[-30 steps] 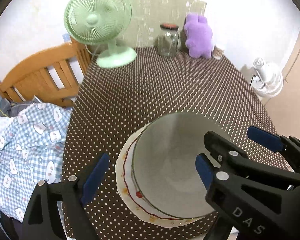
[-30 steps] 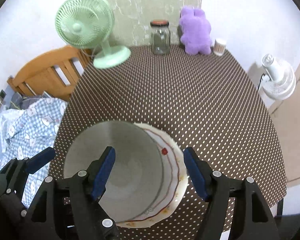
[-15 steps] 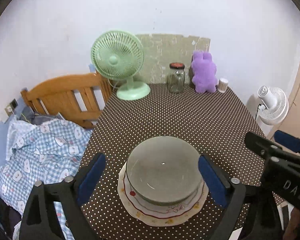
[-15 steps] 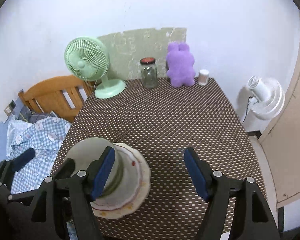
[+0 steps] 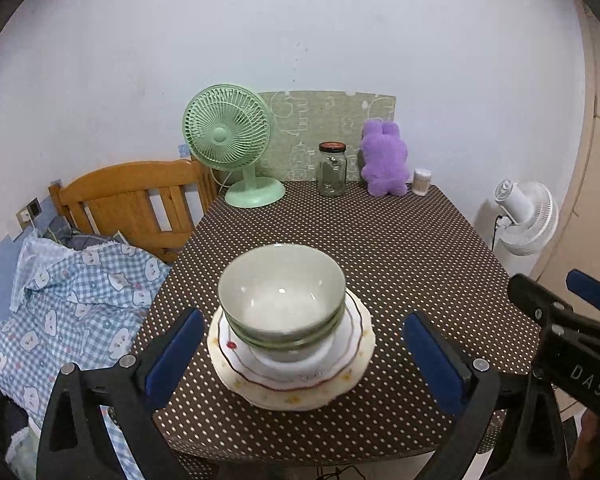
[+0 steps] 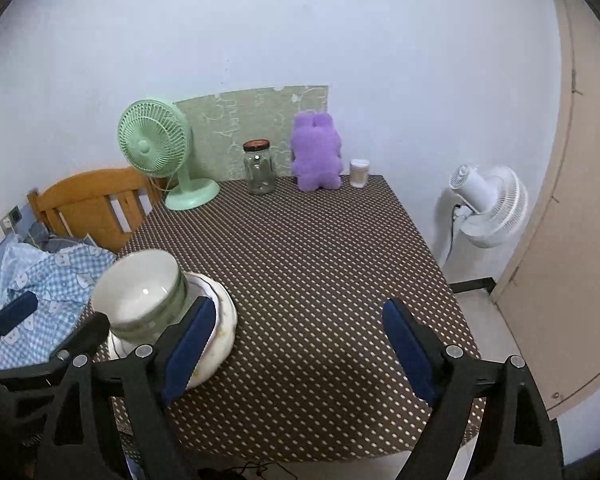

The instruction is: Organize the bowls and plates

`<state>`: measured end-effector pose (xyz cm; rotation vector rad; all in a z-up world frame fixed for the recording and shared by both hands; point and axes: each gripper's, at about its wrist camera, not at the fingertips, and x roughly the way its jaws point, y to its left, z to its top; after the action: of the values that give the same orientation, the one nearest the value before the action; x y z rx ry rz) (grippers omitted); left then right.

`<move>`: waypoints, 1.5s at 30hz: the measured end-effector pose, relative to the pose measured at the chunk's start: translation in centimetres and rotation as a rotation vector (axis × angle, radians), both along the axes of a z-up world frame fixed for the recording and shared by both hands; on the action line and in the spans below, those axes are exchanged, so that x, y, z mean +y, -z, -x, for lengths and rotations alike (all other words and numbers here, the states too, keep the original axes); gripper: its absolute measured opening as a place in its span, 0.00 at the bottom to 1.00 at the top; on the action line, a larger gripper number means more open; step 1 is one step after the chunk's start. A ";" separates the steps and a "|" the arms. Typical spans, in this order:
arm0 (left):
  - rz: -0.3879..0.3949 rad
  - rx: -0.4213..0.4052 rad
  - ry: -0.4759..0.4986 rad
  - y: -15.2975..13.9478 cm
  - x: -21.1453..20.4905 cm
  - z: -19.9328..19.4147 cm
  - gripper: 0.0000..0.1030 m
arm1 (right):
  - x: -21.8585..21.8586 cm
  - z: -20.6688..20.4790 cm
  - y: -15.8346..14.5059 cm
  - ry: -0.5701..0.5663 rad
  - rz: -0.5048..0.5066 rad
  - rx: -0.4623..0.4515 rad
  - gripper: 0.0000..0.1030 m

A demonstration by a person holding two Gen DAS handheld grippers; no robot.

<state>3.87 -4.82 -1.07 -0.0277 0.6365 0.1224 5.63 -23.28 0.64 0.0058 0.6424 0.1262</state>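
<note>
Pale wall (image 5: pixel 300 32); dotted table (image 5: pixel 380 248)

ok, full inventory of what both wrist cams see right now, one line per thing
bowls: stacked, at least two, pale green, on the plates near the table's front left
plates: stacked, count unclear, white with red line and yellow flecks, under the bowls
table: 1, brown cloth with white dots
desk fan: 1, mint green, back left of table
glass jar: 1, clear with dark lid, back centre
plush toy: 1, purple, right of jar
small container: 1, pale, right of plush
wall panel: 1, green patterned, behind jar
chair: 1, wooden, left of table
checked cloth: 1, blue-white, beside chair
floor fan: 1, white, right of table
left gripper: open, empty
right gripper: open, empty
</note>
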 end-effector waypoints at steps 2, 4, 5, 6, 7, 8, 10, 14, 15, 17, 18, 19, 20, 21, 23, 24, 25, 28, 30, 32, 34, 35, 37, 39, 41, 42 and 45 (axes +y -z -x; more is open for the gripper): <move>0.004 -0.008 0.004 0.3 -0.3 0.5 0.98 | -0.6 0.7 0.6 0.008 0.000 0.002 0.85; -0.003 -0.022 0.005 0.6 -0.5 1.0 0.98 | -1.3 1.4 1.1 0.014 -0.007 -0.004 0.85; -0.008 -0.030 0.005 0.8 -0.7 1.2 0.98 | -1.5 1.8 1.3 0.016 -0.006 -0.010 0.85; -0.006 -0.034 0.007 1.0 -0.9 1.4 0.98 | -1.6 2.1 1.4 0.014 -0.004 -0.018 0.85; -0.002 -0.034 0.009 1.2 -1.0 1.7 0.98 | -1.7 2.4 1.5 0.014 0.001 -0.026 0.85; 0.007 -0.033 0.011 1.5 -1.2 1.8 0.98 | -1.7 2.7 1.7 0.013 0.008 -0.033 0.85; 0.018 -0.036 0.006 1.9 -1.2 2.1 0.98 | -1.8 3.3 2.1 0.010 0.018 -0.042 0.85; 0.037 -0.042 0.003 2.2 -1.0 2.5 0.98 | -2.0 3.8 2.6 0.001 0.015 -0.038 0.85; 0.037 -0.048 0.004 2.1 -1.1 2.6 0.98 | -2.0 4.0 2.6 0.001 0.015 -0.042 0.85; 0.036 -0.053 0.006 2.0 -1.2 2.7 0.98 | -2.0 4.0 2.6 0.002 0.015 -0.046 0.85; 0.039 -0.055 0.008 2.0 -1.2 2.8 0.98 | -2.1 4.1 2.6 0.005 0.013 -0.047 0.85; 0.040 -0.056 0.008 2.0 -1.2 2.9 0.98 | -2.1 4.1 2.7 0.006 0.012 -0.048 0.85; 0.037 -0.056 0.008 2.0 -1.3 2.9 0.98 | -2.1 4.1 2.7 0.007 0.010 -0.049 0.85; 0.036 -0.057 0.008 2.1 -1.3 3.0 0.98 | -2.1 4.2 2.7 0.010 0.010 -0.049 0.85; 0.035 -0.059 0.009 2.1 -1.4 3.1 0.98 | -2.2 4.2 2.9 0.014 0.008 -0.046 0.85; 0.034 -0.059 0.009 2.2 -1.5 3.1 0.98 | -2.2 4.2 2.9 0.016 0.008 -0.043 0.85; 0.034 -0.059 0.009 2.2 -1.5 3.2 0.98 | -2.2 4.2 2.9 0.018 0.010 -0.042 0.85; 0.036 -0.059 0.015 2.2 -1.6 3.2 0.98 | -2.2 4.4 3.0 0.025 0.015 -0.043 0.85; 0.035 -0.059 0.019 2.2 -1.7 3.2 0.98 | -2.3 4.5 3.0 0.029 0.014 -0.043 0.85; 0.037 -0.059 0.023 2.2 -1.7 3.2 0.98 | -2.4 4.5 3.0 0.033 0.016 -0.044 0.85; 0.038 -0.059 0.026 2.2 -1.7 3.2 0.98 | -2.4 4.6 3.0 0.037 0.016 -0.044 0.85; 0.037 -0.059 0.028 2.2 -1.7 3.2 0.98 | -2.4 4.6 3.0 0.040 0.018 -0.043 0.85; 0.037 -0.058 0.029 2.2 -1.7 3.3 0.98 | -2.4 4.7 3.1 0.043 0.020 -0.041 0.85; 0.038 -0.058 0.029 2.2 -1.7 3.3 0.98 | -2.3 4.6 3.0 0.044 0.021 -0.040 0.85; 0.040 -0.057 0.031 2.2 -1.7 3.2 0.98 | -2.4 4.6 3.0 0.045 0.023 -0.039 0.85; 0.040 -0.057 0.032 2.2 -1.7 3.2 0.98 | -2.4 4.6 3.0 0.046 0.024 -0.039 0.85; 0.040 -0.056 0.031 2.2 -1.8 3.2 0.98 | -2.4 4.6 3.0 0.047 0.023 -0.038 0.85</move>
<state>0.67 -6.59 -3.25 -0.0597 0.5833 0.0785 1.02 -25.63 -2.35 -0.0042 0.6057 0.0737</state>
